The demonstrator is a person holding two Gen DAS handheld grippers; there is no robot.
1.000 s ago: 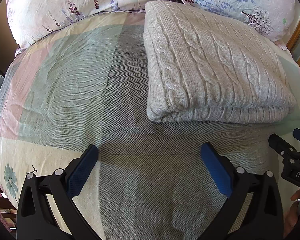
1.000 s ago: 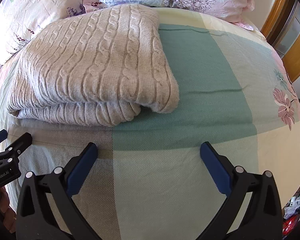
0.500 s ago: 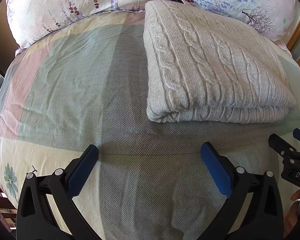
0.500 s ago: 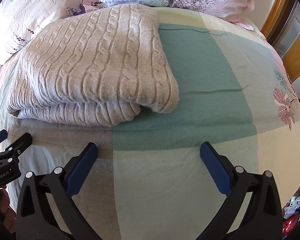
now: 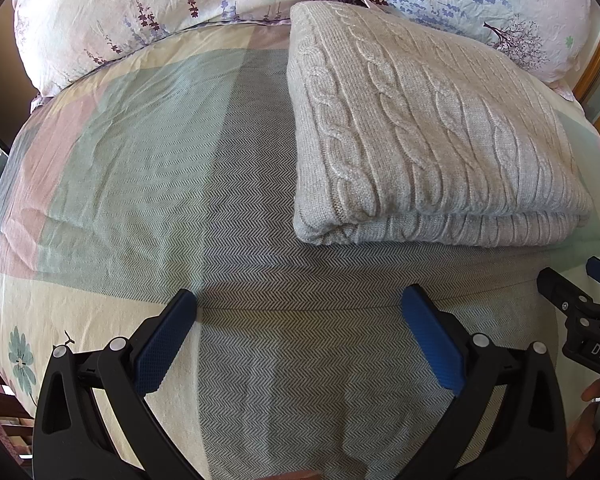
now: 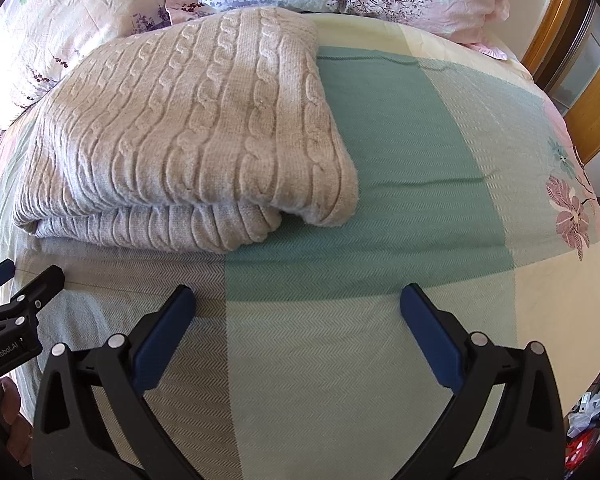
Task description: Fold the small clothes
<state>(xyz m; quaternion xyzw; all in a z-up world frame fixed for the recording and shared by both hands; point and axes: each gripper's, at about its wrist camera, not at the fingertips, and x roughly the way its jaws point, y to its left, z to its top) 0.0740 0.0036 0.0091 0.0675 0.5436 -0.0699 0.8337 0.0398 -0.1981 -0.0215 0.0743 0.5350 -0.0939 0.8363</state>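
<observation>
A grey cable-knit sweater (image 5: 428, 140) lies folded into a thick rectangle on the bed, near the pillows; it also shows in the right wrist view (image 6: 188, 132). My left gripper (image 5: 300, 320) is open and empty, above the bedspread, short of the sweater's near left corner. My right gripper (image 6: 298, 316) is open and empty, short of the sweater's near right corner. Each gripper shows at the edge of the other's view: the right one (image 5: 580, 312) and the left one (image 6: 16, 304).
The bed is covered by a checked bedspread (image 5: 140, 184) in green, grey, pink and cream. Floral pillows (image 5: 140, 12) lie behind the sweater. A wooden frame (image 6: 588, 92) stands at the right of the bed. Bare bedspread (image 6: 440, 168) lies right of the sweater.
</observation>
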